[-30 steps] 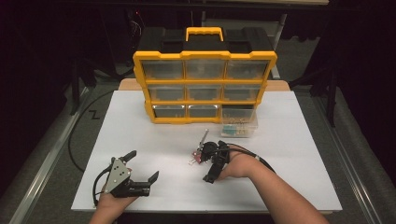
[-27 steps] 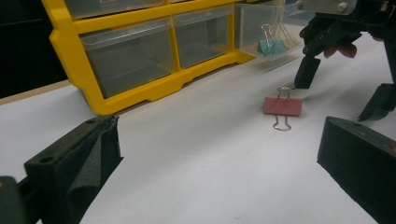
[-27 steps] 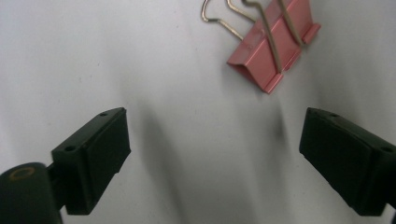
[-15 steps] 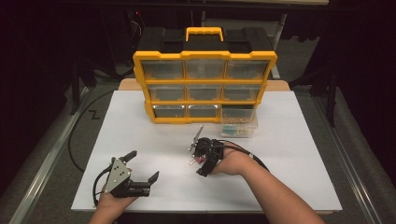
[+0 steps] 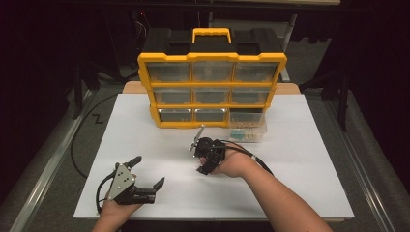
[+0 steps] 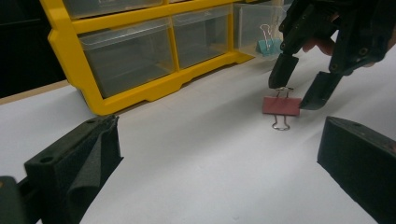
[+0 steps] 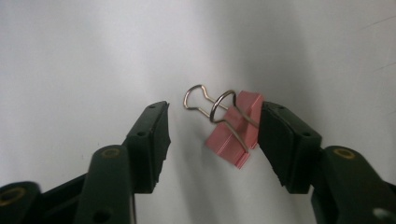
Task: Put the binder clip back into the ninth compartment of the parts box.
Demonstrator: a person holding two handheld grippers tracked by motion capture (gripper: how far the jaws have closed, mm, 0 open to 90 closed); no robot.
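The right gripper (image 7: 212, 123) has just been closing its jaws; they remain apart, bracketing a pink binder clip (image 7: 236, 135) that touches the jaw at 3 o'clock. The clip lies on the white table (image 5: 300, 159), at 6 o'clock from the yellow drawer organizer (image 5: 212, 82). The left gripper (image 5: 145, 171) rests with jaws spread, holding nothing.

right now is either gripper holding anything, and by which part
Nothing is gripped yet. The right gripper has been closing around the pink binder clip; one jaw touches its body. The left gripper is open.
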